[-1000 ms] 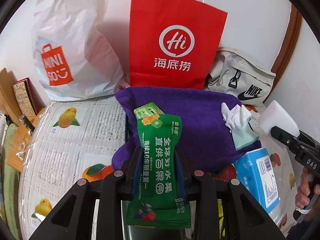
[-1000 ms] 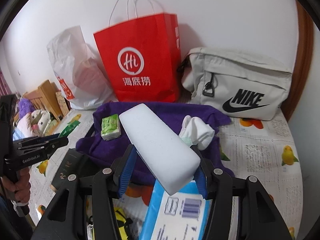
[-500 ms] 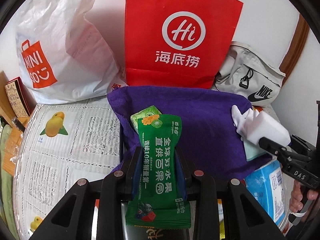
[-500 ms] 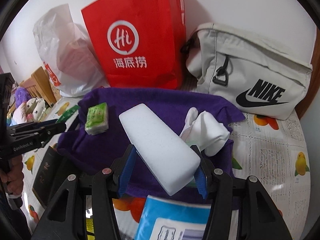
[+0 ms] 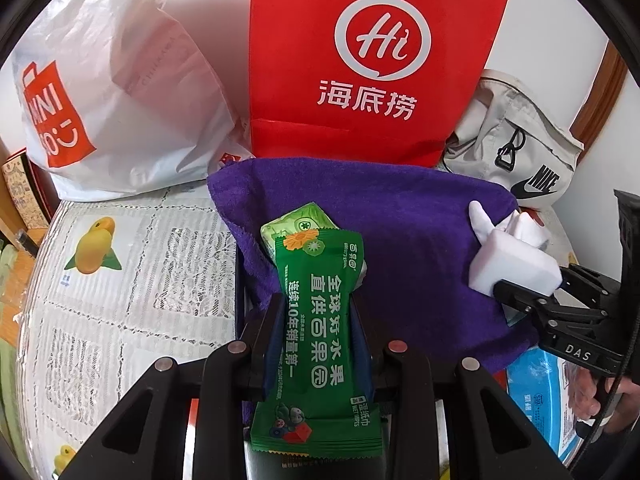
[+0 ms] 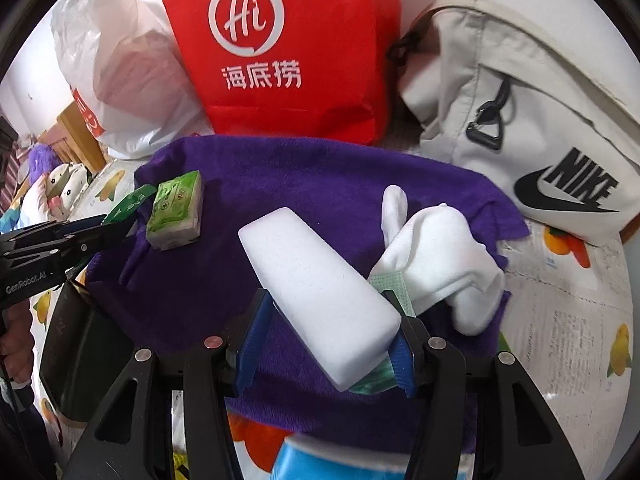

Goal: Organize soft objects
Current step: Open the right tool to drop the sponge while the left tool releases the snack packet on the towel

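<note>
A purple towel lies spread on the table. My left gripper is shut on a green wet-wipes packet, held over the towel's left part, just in front of a light green tissue pack. My right gripper is shut on a white sponge block, low over the towel beside a white sock. A pale green cloth lies under the sock.
A red paper bag, a white plastic shopping bag and a grey Nike bag stand along the wall behind the towel. A blue pack lies at the front right, a black box at the front left.
Both grippers have come forward and down toward the purple towel, which now looks larger. The sponge has moved in next to the sock. Both grips are unchanged.
</note>
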A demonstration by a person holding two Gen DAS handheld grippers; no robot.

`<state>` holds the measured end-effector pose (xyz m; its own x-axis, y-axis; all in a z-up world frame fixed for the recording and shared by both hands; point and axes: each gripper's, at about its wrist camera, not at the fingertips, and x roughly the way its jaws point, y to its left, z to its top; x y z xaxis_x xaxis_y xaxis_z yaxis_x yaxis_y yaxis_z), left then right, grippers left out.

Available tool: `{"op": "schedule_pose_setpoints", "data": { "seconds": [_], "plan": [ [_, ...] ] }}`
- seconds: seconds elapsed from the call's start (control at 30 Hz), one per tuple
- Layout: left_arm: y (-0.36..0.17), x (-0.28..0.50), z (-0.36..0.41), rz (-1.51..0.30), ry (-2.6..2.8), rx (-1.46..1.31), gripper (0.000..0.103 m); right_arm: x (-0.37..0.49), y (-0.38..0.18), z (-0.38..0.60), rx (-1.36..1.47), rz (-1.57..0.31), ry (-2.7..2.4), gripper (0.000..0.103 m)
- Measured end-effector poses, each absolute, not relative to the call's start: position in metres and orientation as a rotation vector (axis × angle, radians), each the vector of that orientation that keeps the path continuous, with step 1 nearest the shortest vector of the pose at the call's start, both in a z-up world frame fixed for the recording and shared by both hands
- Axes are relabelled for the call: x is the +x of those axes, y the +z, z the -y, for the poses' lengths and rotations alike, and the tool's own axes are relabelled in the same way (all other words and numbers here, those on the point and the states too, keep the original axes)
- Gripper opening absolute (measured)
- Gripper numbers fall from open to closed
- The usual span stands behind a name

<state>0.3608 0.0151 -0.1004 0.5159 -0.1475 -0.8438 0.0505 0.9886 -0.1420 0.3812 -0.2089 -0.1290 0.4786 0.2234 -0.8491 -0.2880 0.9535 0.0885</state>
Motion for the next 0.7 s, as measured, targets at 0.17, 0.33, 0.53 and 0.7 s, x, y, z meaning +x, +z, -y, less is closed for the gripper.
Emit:
{"op": "schedule_pose_setpoints", "data": {
  "seconds": [0.17,0.33,0.53,0.7],
  "plan": [
    [-0.101,0.367,-0.013,-1.036,-0.117,-0.105,0.030,0.391,-0.136,0.203,-0.077,-1.047,0.321,0.058],
    [-0.103,0.374,-0.010,-1.047,-0.114,-0.100,0.030,0.392,-0.136,0.205,-0.064,-1.039,0.338,0.078],
    [-0.107,0.382,-0.008,-1.050,-0.104,-0.092,0.032,0.389,-0.130,0.213,-0.051,-1.015,0.318,0.081],
    [-0.113,0.386,-0.007,-1.050,-0.090,-0.067,0.032,0.381,-0.118,0.221,-0.008,-0.969,0.330,0.081]
  ]
}}
